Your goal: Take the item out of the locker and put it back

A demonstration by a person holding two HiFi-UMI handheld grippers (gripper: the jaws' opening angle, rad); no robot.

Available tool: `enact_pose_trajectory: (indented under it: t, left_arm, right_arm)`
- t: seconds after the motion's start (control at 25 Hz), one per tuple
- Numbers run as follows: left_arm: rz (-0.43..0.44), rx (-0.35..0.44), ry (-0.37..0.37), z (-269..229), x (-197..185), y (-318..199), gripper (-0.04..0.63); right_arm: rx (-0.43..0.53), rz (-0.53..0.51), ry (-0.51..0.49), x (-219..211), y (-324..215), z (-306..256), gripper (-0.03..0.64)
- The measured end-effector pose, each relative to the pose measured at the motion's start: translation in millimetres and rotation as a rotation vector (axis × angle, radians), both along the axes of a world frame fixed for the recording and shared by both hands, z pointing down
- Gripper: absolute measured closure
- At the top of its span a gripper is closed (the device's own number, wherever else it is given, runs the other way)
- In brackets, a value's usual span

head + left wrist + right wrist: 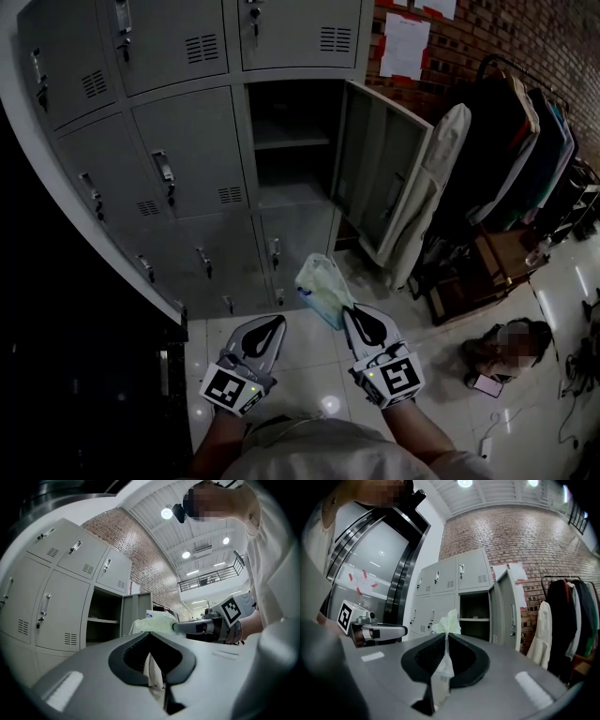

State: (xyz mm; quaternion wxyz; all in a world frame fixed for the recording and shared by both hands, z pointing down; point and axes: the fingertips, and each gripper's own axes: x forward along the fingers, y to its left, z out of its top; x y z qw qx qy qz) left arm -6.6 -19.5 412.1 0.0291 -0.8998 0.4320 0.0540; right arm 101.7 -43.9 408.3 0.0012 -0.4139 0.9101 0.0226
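A pale green plastic bag [323,289] hangs in the air in front of the lockers, with my right gripper [350,316] shut on its edge. In the right gripper view the bag [447,623] sticks up from between the closed jaws. The grey locker [291,141] in the middle row stands open and its shelf looks bare. Its door [375,178] is swung out to the right. My left gripper [277,324] is beside the right one, shut, with nothing in it. From the left gripper view I see the bag [157,620] and the right gripper [197,626] just ahead.
Closed lockers [178,159] fill the left and the top. A white coat [427,206] and a rack of dark clothes [525,141] hang to the right of the door. A wooden bench [487,272] and a seated person [506,347] are on the floor at right. A dark structure [75,375] is at left.
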Motion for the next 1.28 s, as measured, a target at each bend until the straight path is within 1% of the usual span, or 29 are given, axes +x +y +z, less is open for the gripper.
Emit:
enact_pose_trajectory:
  t: [0.32,0.56,0.72,0.96,1.16,1.28]
  left_arm:
    - [-0.021,-0.004,0.013,-4,-32,14,0.626]
    - [-0.057,-0.006,0.012,-6,-55,15,0.626]
    - [-0.067,0.000,0.015,-8,-57,11,0.626]
    - [-0.064,0.000,0.005,-5,-45,5,0.626]
    - [-0.095,-0.004,0.001,1,-40,2,0.626]
    - [-0.111,-0.024,-0.005,10,-42,-3,0.626]
  right_arm:
    - [-0.004,-0.026,-0.004,-34,16,-4,0.600]
    - [-0.009,-0.046,0.001,-54,20,0,0.600]
    - [-0.015,-0.044,-0.005,-53,18,-1,0.600]
    - [-0.011,-0.039,-0.005,-38,13,0,0.600]
    - [-0.010,-0.048,-0.005,-25,5,5,0.600]
    - [-0.025,-0.049,-0.011,-24,-6,10,0.600]
